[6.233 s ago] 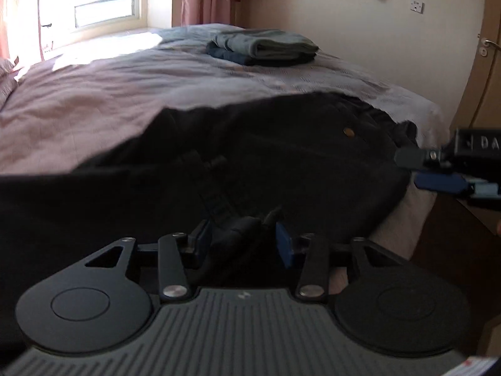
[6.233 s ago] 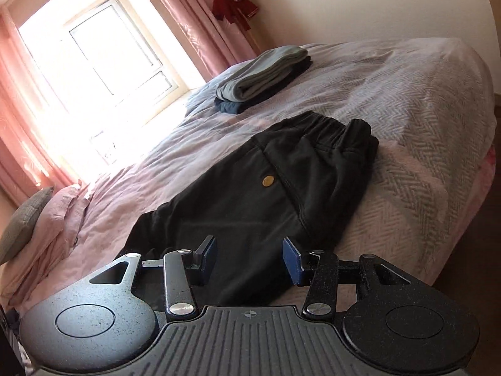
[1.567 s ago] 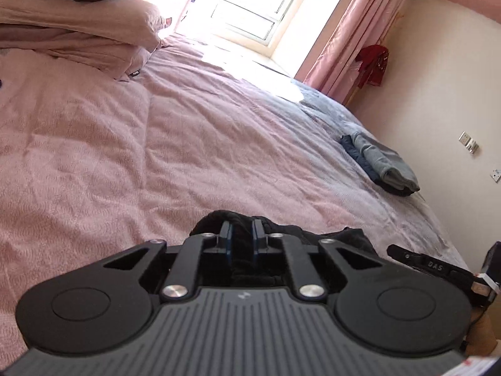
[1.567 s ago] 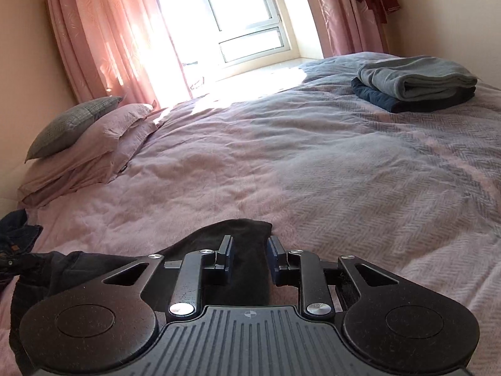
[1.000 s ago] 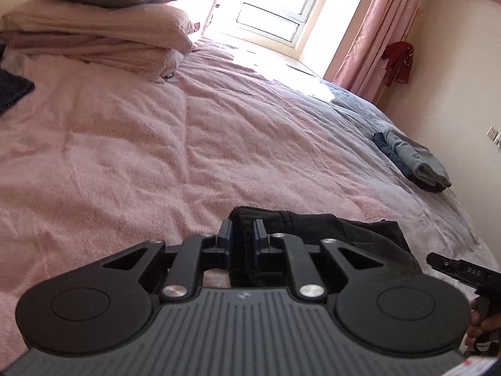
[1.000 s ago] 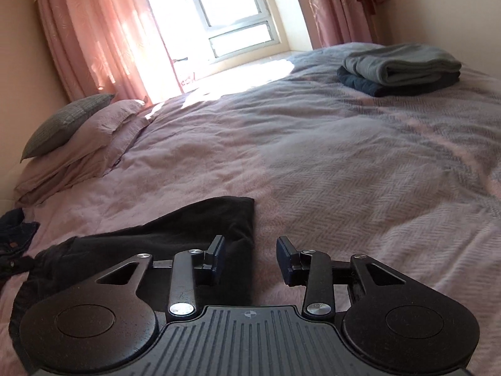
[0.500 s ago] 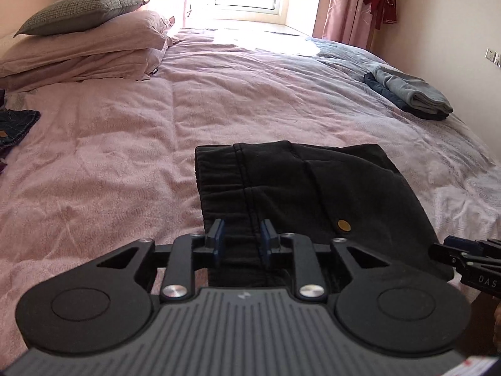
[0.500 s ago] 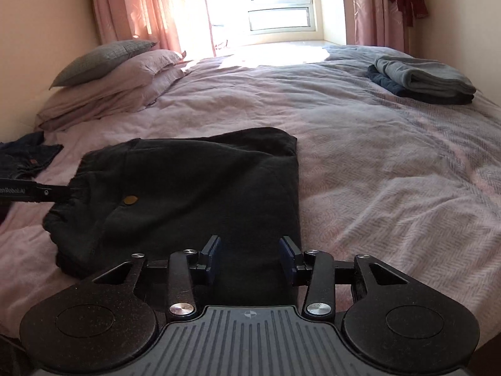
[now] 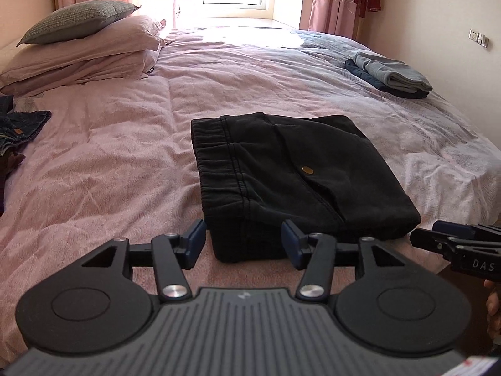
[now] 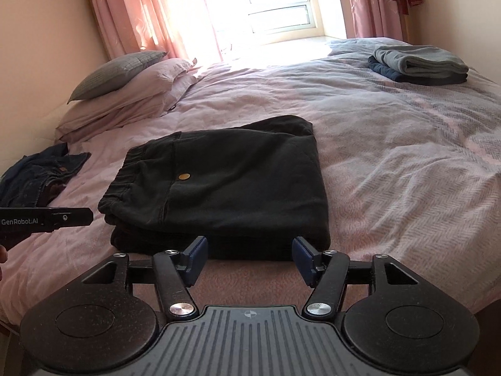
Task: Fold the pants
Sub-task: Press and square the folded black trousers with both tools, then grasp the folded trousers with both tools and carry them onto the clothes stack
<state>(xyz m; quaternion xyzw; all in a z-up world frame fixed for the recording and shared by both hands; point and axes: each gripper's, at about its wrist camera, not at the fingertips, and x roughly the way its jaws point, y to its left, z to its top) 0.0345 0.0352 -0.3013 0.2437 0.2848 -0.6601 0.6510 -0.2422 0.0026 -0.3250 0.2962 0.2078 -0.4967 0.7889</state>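
Left wrist view: left claw point(image 9: 243, 244) spread apart, jaws just been opening, nothing pinched; near corner of folded black cotton pants point(image 9: 291, 175) sits in the gap beyond the blue pads, not pressed. Pants folded to a thick rectangle, elastic waistband on left edge, pocket flap with brass button on top. Lying on pink quilted bed point(image 9: 109, 163), near the front edge, middle of its width. Right claw tip point(image 9: 451, 239) seen here at far right, just off the pants' right corner. Wall socket plate point(image 9: 478, 38) only in this view. Stack of pink pillows with grey cushion point(image 9: 84, 44) far left; crumpled blue jeans point(image 9: 18, 125) at left edge.

Right wrist view: right claw point(image 10: 250, 260) wide apart, jaws just been opening, empty; pants' front fold just beyond the pads, not touched. Left claw tip point(image 10: 62, 218) pokes in from left, beside the waistband corner. Folded grey and navy garment stack point(image 10: 419, 64) far right corner. Wide bare quilt right of the pants and behind them; bed's front edge drops off just below. Window with pink curtains point(image 10: 275, 3) fuller here.
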